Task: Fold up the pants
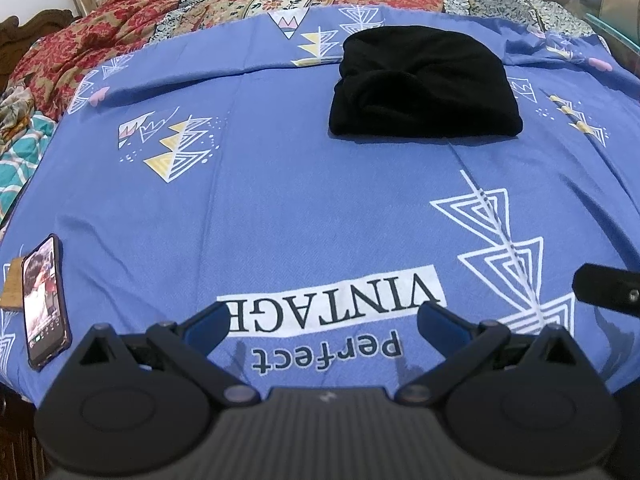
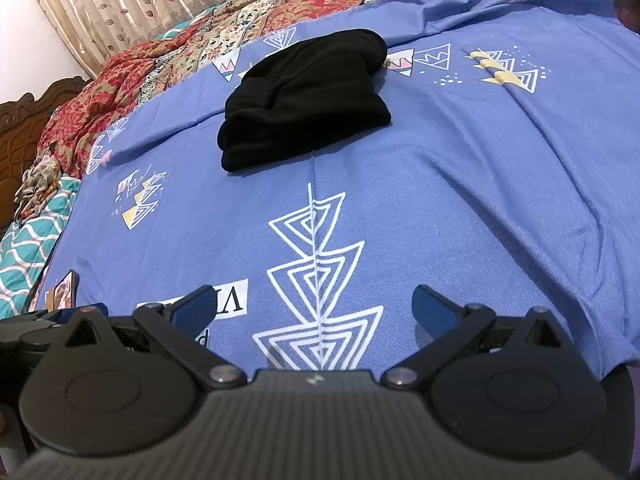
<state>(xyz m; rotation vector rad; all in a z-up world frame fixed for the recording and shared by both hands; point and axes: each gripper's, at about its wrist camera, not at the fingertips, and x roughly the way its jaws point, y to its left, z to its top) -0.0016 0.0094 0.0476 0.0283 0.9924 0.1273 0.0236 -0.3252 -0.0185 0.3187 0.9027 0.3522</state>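
Note:
The black pants (image 1: 424, 92) lie folded into a compact bundle on the blue patterned bedsheet (image 1: 280, 200), far from both grippers. They also show in the right wrist view (image 2: 304, 100). My left gripper (image 1: 322, 322) is open and empty, low over the near edge of the bed above the "Perfect VINTAGE" print. My right gripper (image 2: 314, 306) is open and empty, over the white triangle pattern near the bed's front edge. Part of the right gripper (image 1: 608, 288) shows at the right edge of the left wrist view.
A phone (image 1: 44, 300) with its screen lit lies at the bed's left front edge. A red floral quilt (image 1: 100, 48) and a teal patterned cloth (image 1: 20, 160) are bunched at the far left. Curtains (image 2: 140, 0) hang behind the bed.

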